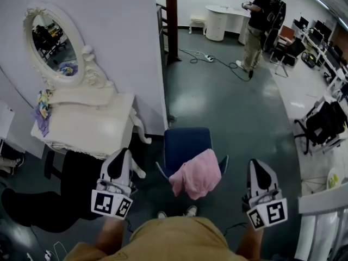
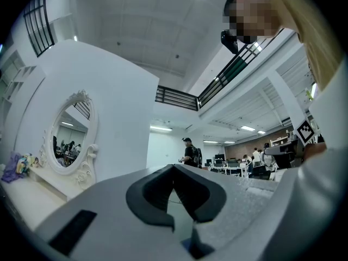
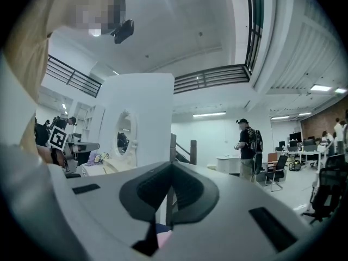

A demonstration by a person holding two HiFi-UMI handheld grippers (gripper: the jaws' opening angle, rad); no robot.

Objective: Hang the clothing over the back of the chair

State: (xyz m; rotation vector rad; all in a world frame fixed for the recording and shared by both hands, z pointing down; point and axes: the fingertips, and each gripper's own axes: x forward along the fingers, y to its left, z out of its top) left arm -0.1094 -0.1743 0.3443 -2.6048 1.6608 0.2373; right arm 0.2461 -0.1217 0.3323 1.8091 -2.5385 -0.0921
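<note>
A pink garment (image 1: 197,174) lies draped over the near edge of a blue chair (image 1: 187,143), straight ahead of me in the head view. My left gripper (image 1: 119,159) hangs to the left of the chair, shut and holding nothing. My right gripper (image 1: 260,170) hangs to the right of the chair, also shut and holding nothing. Neither touches the garment. In the left gripper view the jaws (image 2: 174,170) meet with nothing between them. The right gripper view shows its jaws (image 3: 171,167) closed too, with a sliver of the pink garment (image 3: 163,237) below them.
A white vanity table (image 1: 81,124) with an oval mirror (image 1: 53,45) stands against the wall at left, with a dark shape (image 1: 54,200) under it. A wooden post (image 1: 172,20) and a floor cable (image 1: 209,57) lie beyond the chair. A person (image 1: 261,23) stands far off; a black office chair (image 1: 325,125) at right.
</note>
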